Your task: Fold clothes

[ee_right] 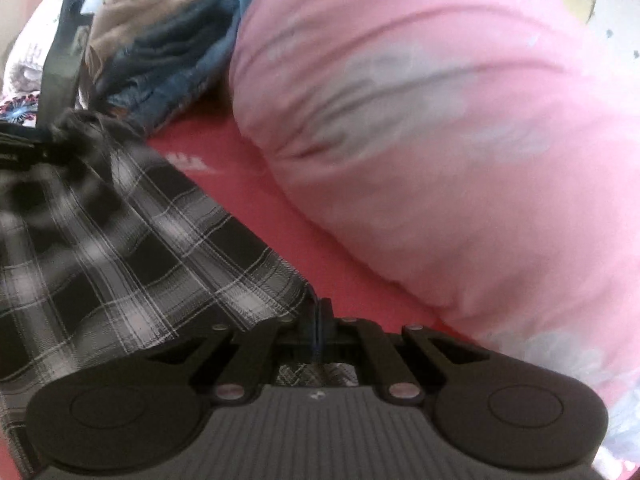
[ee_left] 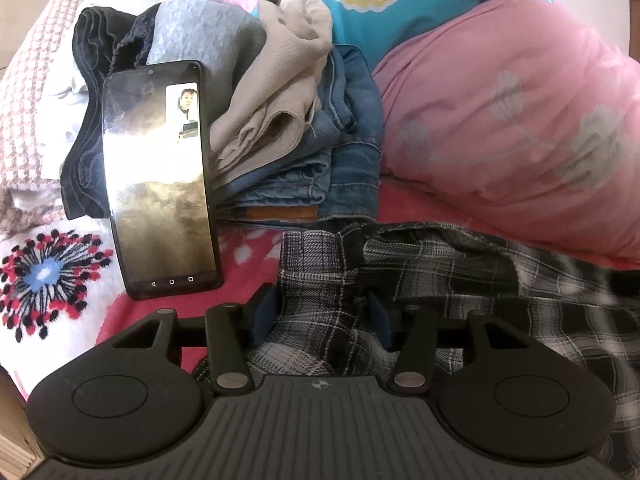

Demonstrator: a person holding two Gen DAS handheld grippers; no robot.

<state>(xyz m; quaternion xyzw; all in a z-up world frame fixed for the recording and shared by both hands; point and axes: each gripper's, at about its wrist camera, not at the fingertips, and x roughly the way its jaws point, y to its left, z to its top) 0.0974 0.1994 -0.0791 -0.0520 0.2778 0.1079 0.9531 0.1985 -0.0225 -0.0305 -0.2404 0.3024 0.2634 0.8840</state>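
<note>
On the bed (ee_left: 248, 272), a phone (ee_left: 160, 196) leans against a stack of folded clothes (ee_left: 280, 148) at the left of the left wrist view. The left gripper (ee_left: 320, 312) has its jaws spread partway, with a bunched part of the plaid garment (ee_left: 460, 268) between its blue pads (ee_left: 262, 312); whether they press it I cannot tell. The garment stretches rightward to the right gripper (ee_right: 318, 320), whose jaws are pressed together, pinching its corner. A pink pillow (ee_right: 440, 140) lies beyond, to the right.
</note>
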